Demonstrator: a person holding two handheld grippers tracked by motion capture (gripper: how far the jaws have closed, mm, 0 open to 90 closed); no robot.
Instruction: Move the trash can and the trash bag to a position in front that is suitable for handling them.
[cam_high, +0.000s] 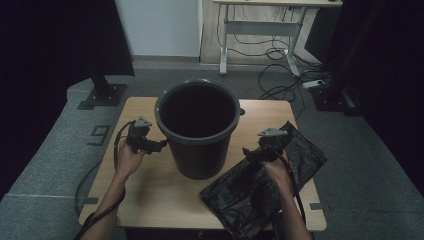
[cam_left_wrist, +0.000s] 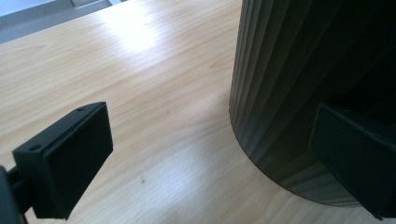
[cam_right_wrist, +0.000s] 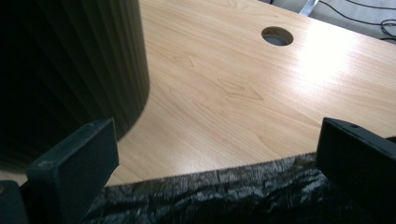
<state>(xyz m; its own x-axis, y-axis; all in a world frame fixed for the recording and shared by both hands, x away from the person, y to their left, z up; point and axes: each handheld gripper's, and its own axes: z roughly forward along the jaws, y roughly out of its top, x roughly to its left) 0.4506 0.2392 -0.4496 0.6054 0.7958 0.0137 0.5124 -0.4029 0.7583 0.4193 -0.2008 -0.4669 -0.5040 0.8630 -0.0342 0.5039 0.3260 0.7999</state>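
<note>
Two tongs gaping, left tongs (cam_high: 161, 144) beside bucket (cam_high: 198, 131), right tongs (cam_high: 246, 152) over bag (cam_high: 250, 195)

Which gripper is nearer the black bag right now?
Right. The right gripper is open over the black bag's edge, right of the bin. The left gripper, also open, sits across the bin, away from the bag.

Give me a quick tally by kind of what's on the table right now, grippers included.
Bins: 1, the dark ribbed bin standing upright mid-table.
Bags: 1, the black plastic bag lying flat to the bin's right.
Grippers: 2, the left gripper beside the bin, jaws apart, and the right gripper over the bag's edge, jaws apart.
Total: 4
</note>
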